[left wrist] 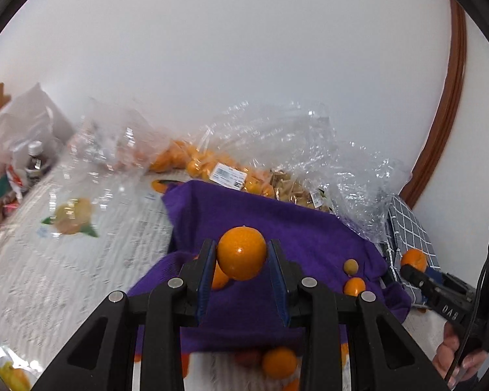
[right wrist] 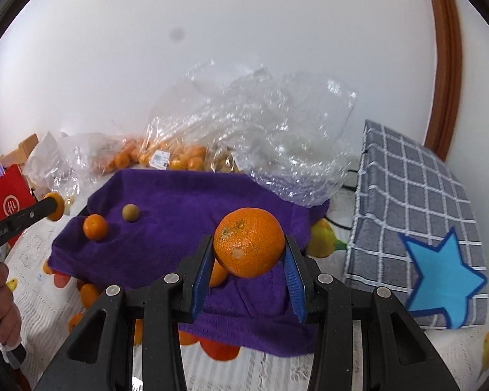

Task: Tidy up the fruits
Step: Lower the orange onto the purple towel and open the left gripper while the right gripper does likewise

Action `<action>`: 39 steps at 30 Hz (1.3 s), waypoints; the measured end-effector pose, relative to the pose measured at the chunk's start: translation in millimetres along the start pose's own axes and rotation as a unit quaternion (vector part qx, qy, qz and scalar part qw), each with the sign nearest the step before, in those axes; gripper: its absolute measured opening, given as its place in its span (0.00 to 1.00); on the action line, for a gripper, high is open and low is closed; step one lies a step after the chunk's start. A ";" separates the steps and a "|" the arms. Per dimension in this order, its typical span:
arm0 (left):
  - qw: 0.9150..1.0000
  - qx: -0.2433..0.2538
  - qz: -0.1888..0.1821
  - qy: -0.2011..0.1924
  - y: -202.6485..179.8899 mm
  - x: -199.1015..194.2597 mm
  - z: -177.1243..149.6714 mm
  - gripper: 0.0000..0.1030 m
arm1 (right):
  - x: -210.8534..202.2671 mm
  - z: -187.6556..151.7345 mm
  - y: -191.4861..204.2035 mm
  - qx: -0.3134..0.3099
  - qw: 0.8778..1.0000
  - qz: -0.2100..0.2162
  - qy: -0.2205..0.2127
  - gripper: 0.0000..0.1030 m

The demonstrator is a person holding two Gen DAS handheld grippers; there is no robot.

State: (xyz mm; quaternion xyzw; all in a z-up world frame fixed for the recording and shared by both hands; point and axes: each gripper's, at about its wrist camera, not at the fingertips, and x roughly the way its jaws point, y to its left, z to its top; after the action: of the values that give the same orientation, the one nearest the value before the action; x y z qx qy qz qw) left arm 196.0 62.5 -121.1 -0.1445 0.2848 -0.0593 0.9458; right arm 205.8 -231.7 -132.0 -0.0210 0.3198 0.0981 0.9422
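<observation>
Both wrist views close, angled down, sharing purple towel (left wrist: 309, 238).

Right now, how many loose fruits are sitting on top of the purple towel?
2: a small orange near the purple towel's left side and a small brownish round fruit just beyond it. Others may be hidden behind the held fruit.

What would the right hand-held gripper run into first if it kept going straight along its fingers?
The right hand-held gripper, shut on a mandarin, points down at the purple towel. It would probably meet bare towel first, short of the clear plastic bag; depth is uncertain.
</observation>
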 end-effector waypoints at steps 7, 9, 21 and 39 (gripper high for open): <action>0.999 0.012 -0.012 0.043 -8.6 39.8 -15.5 0.30 | 33.0 -9.0 -9.8 0.016 0.999 -0.003 0.034 0.40; 0.999 0.022 -0.016 0.041 -10.3 42.2 -18.1 0.30 | 39.3 -13.6 -8.7 0.003 0.999 -0.009 0.042 0.40; 0.996 0.026 -0.023 0.088 -14.9 60.3 -26.5 0.30 | 58.9 -22.4 -10.0 0.002 0.997 0.003 0.078 0.40; 0.994 0.032 -0.016 0.102 -16.1 64.3 -27.2 0.40 | 55.7 -21.2 -9.6 0.000 0.997 0.010 0.072 0.52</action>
State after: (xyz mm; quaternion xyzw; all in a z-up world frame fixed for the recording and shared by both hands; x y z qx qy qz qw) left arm 233.8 28.2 -171.3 -0.1122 0.3751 -0.0983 0.9149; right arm 238.2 -233.7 -182.8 -0.0245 0.3873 0.1061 0.9155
